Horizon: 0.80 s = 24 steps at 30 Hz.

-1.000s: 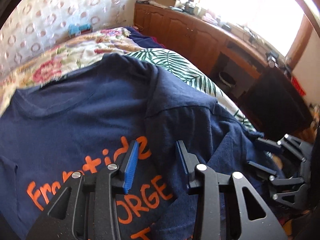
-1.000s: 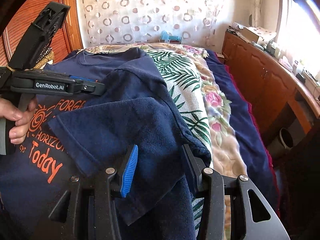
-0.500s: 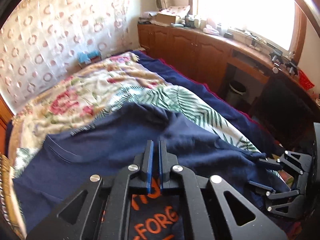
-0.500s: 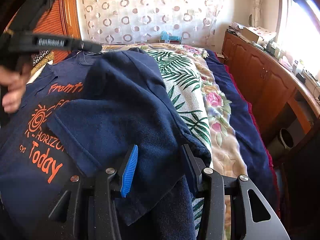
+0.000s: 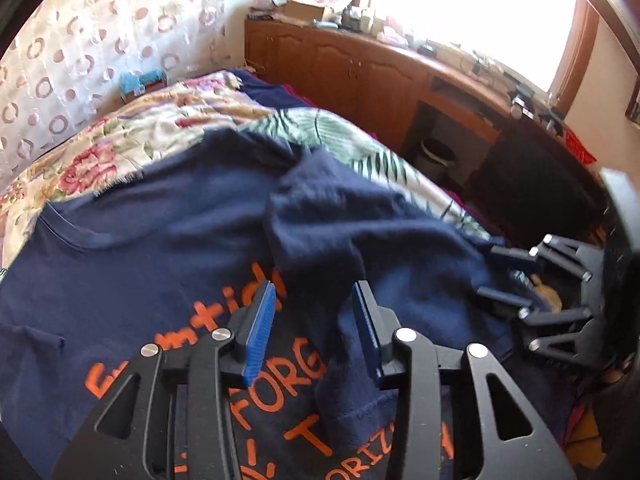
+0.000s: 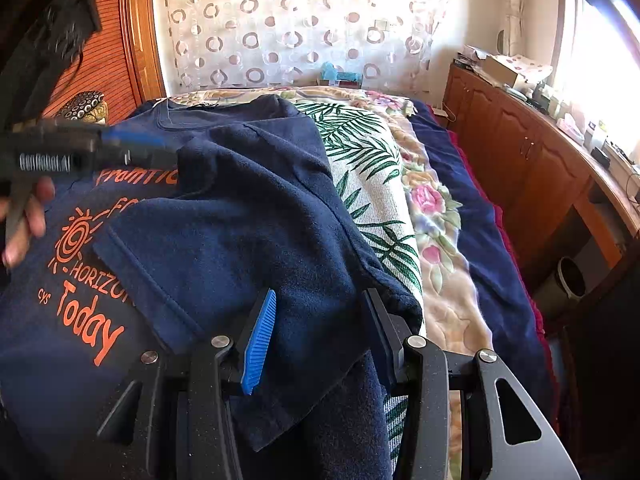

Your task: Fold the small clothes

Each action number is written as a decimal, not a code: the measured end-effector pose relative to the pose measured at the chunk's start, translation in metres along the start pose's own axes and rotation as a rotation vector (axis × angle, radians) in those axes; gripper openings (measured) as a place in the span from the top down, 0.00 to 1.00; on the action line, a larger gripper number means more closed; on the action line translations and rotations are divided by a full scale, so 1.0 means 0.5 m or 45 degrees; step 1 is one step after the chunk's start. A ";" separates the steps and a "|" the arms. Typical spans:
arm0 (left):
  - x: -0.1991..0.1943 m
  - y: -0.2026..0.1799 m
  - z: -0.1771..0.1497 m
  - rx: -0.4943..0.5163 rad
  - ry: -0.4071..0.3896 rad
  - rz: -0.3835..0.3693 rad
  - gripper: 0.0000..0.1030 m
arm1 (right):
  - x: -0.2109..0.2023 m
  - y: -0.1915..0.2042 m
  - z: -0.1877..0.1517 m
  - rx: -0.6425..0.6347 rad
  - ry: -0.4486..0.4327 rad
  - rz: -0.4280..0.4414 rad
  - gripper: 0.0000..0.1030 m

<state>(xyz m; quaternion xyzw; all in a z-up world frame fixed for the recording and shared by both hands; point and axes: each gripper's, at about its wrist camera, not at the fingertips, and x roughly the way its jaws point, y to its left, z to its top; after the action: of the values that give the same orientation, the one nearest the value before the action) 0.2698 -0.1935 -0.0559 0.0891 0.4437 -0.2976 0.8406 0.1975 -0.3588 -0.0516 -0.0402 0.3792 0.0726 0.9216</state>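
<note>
Navy cotton T-shirt (image 6: 208, 240) with orange lettering lies spread on the bed (image 6: 440, 240), its right sleeve and side folded in over the chest print. Left gripper (image 5: 316, 312) hovers over the lettering, its jaws having just been opening, now spread with nothing between them. Right gripper (image 6: 320, 320) hangs above the folded-over edge, jaws spread, pads clear of the cloth
</note>
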 end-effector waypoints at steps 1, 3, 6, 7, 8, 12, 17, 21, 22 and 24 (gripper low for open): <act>0.010 -0.001 -0.001 -0.001 0.011 0.008 0.60 | 0.000 0.001 0.000 -0.001 0.000 -0.001 0.56; 0.032 0.001 -0.001 -0.027 0.024 0.004 0.60 | 0.000 -0.002 0.001 -0.001 0.000 0.000 0.56; 0.032 0.000 0.002 -0.046 -0.037 -0.008 0.73 | 0.001 -0.001 0.001 -0.001 0.000 0.000 0.56; 0.038 -0.002 0.006 -0.047 -0.003 0.015 0.96 | 0.001 -0.001 0.001 -0.001 0.000 0.000 0.56; 0.038 -0.002 0.008 -0.050 0.012 0.032 0.96 | 0.001 -0.002 0.002 -0.002 0.000 0.001 0.56; -0.001 -0.008 0.028 -0.030 -0.050 0.047 0.96 | 0.001 -0.004 0.000 0.000 -0.001 0.005 0.56; -0.054 0.007 0.059 -0.038 -0.142 0.107 0.96 | 0.002 -0.003 0.001 -0.002 0.000 0.002 0.56; -0.073 0.025 0.062 -0.061 -0.154 0.125 0.96 | 0.002 -0.004 0.001 -0.003 0.000 0.003 0.56; -0.077 0.030 0.058 -0.062 -0.152 0.101 0.91 | 0.002 -0.004 0.000 -0.003 0.000 0.003 0.56; -0.088 0.040 0.046 -0.057 -0.154 0.072 0.71 | 0.002 -0.004 0.000 -0.003 0.000 0.003 0.56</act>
<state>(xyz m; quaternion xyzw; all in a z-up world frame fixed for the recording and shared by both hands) 0.2786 -0.1685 -0.0094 0.0645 0.3959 -0.2687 0.8757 0.1986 -0.3605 -0.0521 -0.0407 0.3791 0.0741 0.9215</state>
